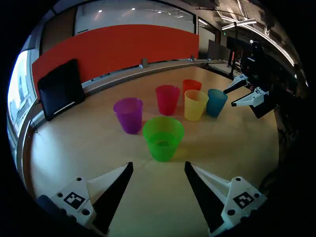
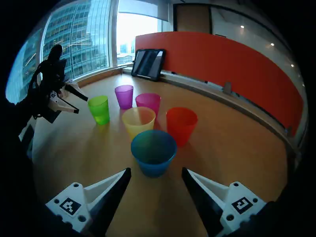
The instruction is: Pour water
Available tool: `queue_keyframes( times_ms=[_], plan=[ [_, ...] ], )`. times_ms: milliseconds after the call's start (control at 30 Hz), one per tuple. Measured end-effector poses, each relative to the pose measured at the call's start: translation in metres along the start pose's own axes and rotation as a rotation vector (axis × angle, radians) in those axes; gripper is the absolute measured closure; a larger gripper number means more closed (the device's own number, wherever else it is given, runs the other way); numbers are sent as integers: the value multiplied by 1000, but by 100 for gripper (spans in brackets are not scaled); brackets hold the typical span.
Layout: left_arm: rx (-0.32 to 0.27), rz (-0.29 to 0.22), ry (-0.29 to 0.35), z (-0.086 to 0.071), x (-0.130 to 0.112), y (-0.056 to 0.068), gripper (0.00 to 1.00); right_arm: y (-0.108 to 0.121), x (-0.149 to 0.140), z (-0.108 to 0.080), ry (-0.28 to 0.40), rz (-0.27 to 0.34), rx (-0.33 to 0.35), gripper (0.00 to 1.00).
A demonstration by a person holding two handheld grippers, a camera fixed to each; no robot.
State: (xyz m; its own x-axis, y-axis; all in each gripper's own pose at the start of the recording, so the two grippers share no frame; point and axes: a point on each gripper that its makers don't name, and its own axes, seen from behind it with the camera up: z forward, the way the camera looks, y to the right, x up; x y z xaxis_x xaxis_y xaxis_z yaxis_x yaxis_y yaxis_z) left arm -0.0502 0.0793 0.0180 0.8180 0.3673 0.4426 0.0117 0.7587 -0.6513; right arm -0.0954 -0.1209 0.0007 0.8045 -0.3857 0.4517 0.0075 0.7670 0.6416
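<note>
Our left gripper (image 1: 158, 164), jaws apart, faces the green cup (image 1: 163, 138) at twelve o'clock; right gripper (image 2: 156, 169) likewise, blue cup (image 2: 153, 152)

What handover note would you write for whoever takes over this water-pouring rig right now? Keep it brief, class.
Left tongs: open, empty, green cup just ahead.
Right tongs: open, empty, blue cup just ahead.
Purple cup, pink cup, yellow cup, orange cup cluster with them, all upright on the table.
Done: nothing gripped; whether any cup holds water is unclear.
Left: grip a cup, pour into another.
</note>
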Motion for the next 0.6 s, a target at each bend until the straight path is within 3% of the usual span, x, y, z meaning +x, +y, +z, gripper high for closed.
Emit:
queue_keyframes(
  times_ms=[367,600],
  plan=[
    [63,-11,41,-22,-3,-4,3,-1,0,-22,40,22,-43,1],
    [137,-30,116,-38,5,-12,3,5,4,-37,85,40,-92,1]
  ],
)
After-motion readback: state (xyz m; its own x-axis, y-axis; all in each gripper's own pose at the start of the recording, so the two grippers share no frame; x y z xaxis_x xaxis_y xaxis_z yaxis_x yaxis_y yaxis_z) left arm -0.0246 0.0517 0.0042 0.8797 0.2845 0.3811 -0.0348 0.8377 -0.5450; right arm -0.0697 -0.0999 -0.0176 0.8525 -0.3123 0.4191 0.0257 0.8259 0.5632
